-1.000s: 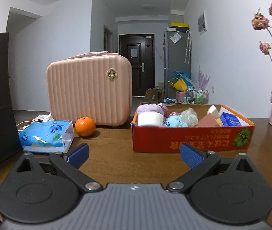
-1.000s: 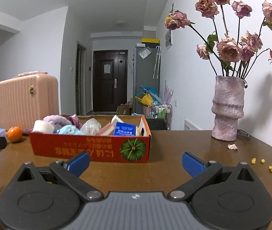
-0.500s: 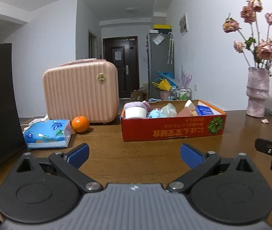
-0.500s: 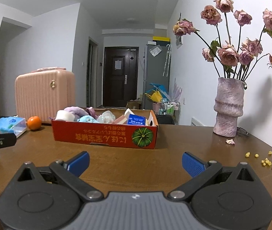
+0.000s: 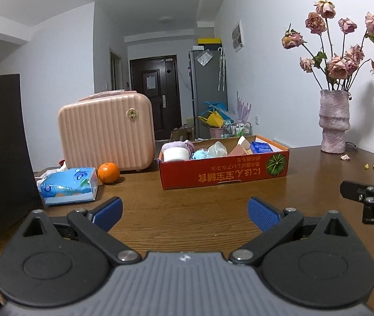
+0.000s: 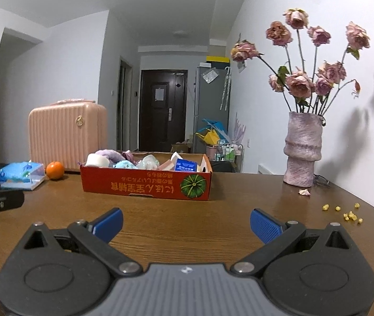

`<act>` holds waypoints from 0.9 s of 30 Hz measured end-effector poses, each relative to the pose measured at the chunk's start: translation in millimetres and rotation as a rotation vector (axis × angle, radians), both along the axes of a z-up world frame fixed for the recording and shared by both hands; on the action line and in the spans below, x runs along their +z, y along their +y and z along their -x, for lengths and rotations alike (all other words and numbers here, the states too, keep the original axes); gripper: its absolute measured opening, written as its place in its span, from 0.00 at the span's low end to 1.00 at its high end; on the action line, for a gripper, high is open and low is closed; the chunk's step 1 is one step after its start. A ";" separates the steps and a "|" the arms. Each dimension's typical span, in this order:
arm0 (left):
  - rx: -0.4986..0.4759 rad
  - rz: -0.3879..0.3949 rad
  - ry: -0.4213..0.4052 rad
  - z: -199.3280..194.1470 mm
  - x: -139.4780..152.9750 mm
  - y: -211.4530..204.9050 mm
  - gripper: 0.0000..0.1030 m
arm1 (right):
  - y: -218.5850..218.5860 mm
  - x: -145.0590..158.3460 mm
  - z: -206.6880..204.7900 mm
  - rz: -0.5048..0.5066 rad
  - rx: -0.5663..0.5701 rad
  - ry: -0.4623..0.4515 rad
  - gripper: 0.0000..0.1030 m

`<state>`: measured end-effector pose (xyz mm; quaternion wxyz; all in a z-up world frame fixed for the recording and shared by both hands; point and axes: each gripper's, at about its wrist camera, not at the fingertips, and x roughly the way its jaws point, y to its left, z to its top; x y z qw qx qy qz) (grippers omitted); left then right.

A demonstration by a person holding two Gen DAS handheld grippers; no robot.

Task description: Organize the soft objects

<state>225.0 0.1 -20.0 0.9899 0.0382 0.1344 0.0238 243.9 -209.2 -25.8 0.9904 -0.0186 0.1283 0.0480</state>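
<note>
Red cardboard box (image 5: 224, 176) of soft items on the bench (image 5: 187, 210), well ahead of both grippers, long axis running left to right. Left gripper (image 5: 185, 209) and right gripper (image 6: 186, 223) spread wide, holding nothing. Black bag (image 5: 0, 152) seen large only from left wrist; scattered yellow bits (image 6: 350, 214) clearer from right wrist.

Dark brown wooden table (image 5: 187, 210); ahead of the left claw, red cardboard tray (image 5: 224, 176); ahead-left, orange fruit (image 5: 108, 172), blue tissue pack (image 5: 67, 185), ribbed pink hard case (image 5: 105, 131); far right, mottled pink vase (image 5: 334, 121), fallen petal (image 6: 304, 192), yellow crumbs (image 6: 350, 214).
</note>
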 end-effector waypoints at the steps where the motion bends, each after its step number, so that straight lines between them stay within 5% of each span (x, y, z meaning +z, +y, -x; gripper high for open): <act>1: -0.002 0.000 -0.003 2.2 0.0 -0.3 1.00 | -1.2 0.8 1.0 -0.008 -0.002 0.001 1.00; 27: -0.003 0.004 -0.048 16.6 6.7 -0.2 1.00 | -5.4 5.2 13.2 -0.046 0.011 -0.011 1.00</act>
